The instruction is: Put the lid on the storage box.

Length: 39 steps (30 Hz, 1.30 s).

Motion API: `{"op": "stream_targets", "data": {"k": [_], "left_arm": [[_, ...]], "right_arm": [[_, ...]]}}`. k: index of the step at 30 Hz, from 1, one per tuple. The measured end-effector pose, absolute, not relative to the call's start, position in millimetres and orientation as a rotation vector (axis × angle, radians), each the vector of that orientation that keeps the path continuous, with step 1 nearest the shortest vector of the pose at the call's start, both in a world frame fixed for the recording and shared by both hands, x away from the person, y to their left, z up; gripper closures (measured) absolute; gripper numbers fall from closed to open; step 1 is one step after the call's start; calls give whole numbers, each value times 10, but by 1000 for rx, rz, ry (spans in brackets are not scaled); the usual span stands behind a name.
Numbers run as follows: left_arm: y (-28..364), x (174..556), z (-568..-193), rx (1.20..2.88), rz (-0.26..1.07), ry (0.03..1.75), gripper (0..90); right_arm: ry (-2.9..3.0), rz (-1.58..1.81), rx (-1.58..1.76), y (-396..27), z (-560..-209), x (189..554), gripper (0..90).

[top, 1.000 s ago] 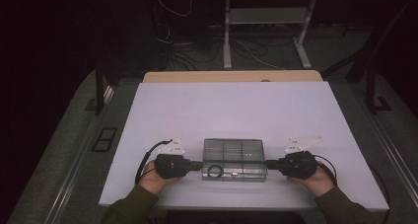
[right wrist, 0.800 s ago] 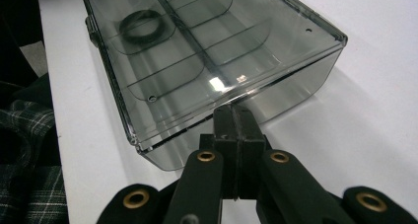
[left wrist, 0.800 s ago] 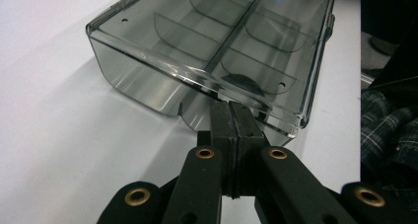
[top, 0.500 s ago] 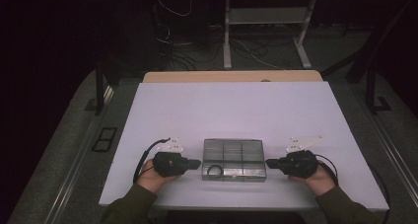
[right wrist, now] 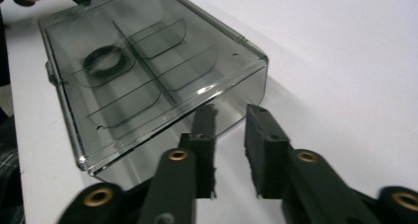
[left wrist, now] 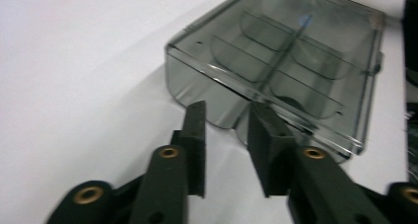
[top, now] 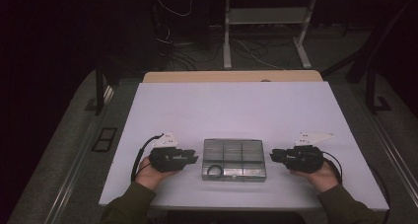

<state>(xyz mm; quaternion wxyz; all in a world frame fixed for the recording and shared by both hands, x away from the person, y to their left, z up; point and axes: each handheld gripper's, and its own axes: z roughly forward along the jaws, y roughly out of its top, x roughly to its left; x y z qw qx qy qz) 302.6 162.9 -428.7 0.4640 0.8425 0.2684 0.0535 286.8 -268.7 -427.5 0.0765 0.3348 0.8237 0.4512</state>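
Looks like a lab or test room set up as a recording rig. White worktop (top: 236,110) under bright light, rest of the room dark. Loose cables (top: 182,51) tangled on the grey floor (top: 64,150) behind it, plus a metal equipment stand (top: 266,31). Dark frame legs (top: 101,86) flank the worktop. Nothing domestic about it.

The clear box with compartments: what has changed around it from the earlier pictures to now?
Both tools let go of the clear box and drew back from its ends: the left tool leftward, the right tool rightward. Their jaws have just been opening, with nothing between them. The box stayed in place on the white table, lid shut, the black ring inside.
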Motion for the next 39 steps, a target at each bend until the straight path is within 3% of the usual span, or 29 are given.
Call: {"op": "stream_targets", "data": {"k": [9,16,39], "left_arm": [[1695,3043,-4311,2026,224,708,399],[1732,3016,-4329,2017,235,715,254],[1818,2985,-4369,1992,278,749,58]], "right_arm": [[2345,1366,1089,-2780,-4318,2913,360],[2263,1334,1109,-2879,-4340,2891,218],[2193,1342,1104,-3095,-4412,2657,113]]}}
